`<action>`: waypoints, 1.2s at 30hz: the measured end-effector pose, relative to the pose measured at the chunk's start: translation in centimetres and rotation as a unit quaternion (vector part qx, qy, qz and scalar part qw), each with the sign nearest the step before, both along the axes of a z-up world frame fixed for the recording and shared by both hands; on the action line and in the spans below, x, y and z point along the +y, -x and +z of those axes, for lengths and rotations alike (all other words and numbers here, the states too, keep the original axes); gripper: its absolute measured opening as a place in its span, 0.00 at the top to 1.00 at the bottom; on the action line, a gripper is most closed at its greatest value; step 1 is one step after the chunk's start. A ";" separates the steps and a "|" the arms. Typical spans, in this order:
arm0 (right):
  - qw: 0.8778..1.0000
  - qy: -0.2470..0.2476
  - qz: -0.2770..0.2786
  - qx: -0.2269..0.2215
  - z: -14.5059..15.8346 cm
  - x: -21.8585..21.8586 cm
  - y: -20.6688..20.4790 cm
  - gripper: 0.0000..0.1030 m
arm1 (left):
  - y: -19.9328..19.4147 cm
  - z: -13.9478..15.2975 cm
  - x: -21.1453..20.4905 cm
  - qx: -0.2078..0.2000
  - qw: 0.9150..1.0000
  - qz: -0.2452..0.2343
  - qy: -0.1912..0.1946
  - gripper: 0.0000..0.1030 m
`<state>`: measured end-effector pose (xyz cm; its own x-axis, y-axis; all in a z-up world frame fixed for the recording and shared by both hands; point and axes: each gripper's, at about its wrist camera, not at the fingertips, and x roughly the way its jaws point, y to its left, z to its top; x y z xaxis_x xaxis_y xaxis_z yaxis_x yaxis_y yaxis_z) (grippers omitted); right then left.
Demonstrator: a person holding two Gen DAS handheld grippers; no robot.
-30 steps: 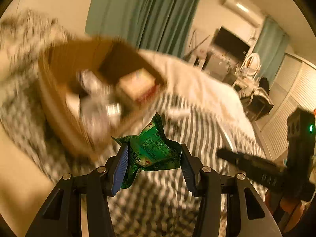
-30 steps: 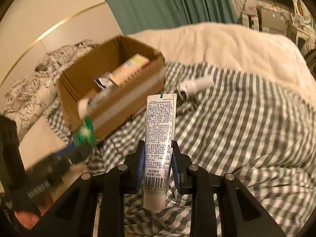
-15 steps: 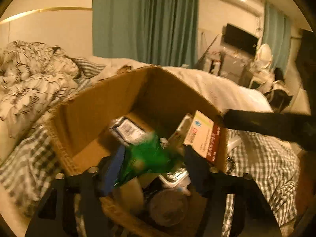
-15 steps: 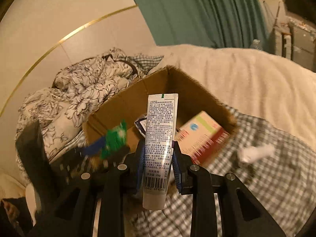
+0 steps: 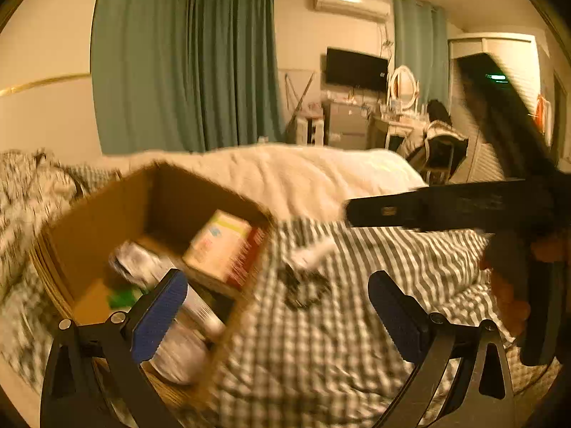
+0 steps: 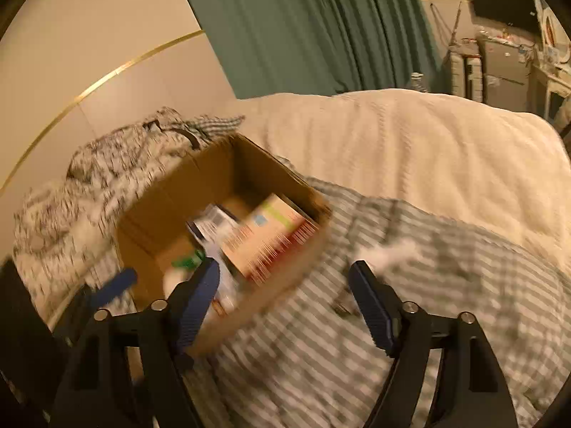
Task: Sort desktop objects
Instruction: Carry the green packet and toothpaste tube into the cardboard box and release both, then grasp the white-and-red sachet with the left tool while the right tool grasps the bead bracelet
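Note:
An open cardboard box (image 5: 107, 214) (image 6: 171, 196) sits on the checked bedcover. Inside lie a cream and red carton (image 5: 221, 246) (image 6: 271, 235), the green packet (image 5: 119, 296) (image 6: 185, 262), a white tube (image 5: 200, 310) and other blurred items. My left gripper (image 5: 278, 303) is open and empty over the box's right wall. My right gripper (image 6: 285, 296) is open and empty at the box's near right corner. A small white object (image 5: 314, 253) (image 6: 392, 251) and a dark object (image 5: 303, 290) lie on the cover right of the box.
The right gripper body and hand (image 5: 517, 249) fill the right of the left wrist view. The left gripper's blue pad (image 6: 114, 287) shows at lower left of the right wrist view. A floral duvet (image 6: 100, 171) lies behind the box, a cream blanket (image 6: 410, 149) beyond.
Both grippers have opened. The green packet and the white tube have left the fingers and now lie in the box. Both views have shifted right, toward the bedcover.

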<state>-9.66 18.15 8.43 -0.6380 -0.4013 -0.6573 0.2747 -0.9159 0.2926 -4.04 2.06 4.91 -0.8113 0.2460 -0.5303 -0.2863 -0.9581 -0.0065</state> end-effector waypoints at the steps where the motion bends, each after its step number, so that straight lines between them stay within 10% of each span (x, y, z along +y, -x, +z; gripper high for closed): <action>1: 1.000 -0.002 -0.005 0.000 -0.4 1.1 -0.8 0.25 | -0.2 -1.2 0.9 -0.019 1.000 0.011 0.001 0.00; 8: 0.998 0.016 -0.058 -0.025 -4.4 6.8 -3.8 0.22 | 1.9 -11.3 5.1 -0.141 0.987 0.039 0.064 0.00; 16: 0.999 -0.036 0.001 0.022 -3.2 5.0 -5.1 0.22 | 5.0 -14.6 4.0 -0.048 0.974 0.105 0.194 0.00; 20: 0.999 -0.036 0.015 -0.007 -4.6 4.8 -4.5 0.23 | 8.6 -15.6 1.0 -0.122 0.978 0.106 0.130 0.00; 27: 0.998 -0.051 0.001 -0.038 -6.4 5.2 -3.0 0.22 | 12.2 -15.2 -5.5 -0.135 0.982 0.132 0.010 0.00; 36: 0.995 -0.039 -0.011 -0.090 -10.6 3.0 3.8 0.23 | 11.3 -16.3 -4.0 -0.121 0.987 0.102 0.024 0.00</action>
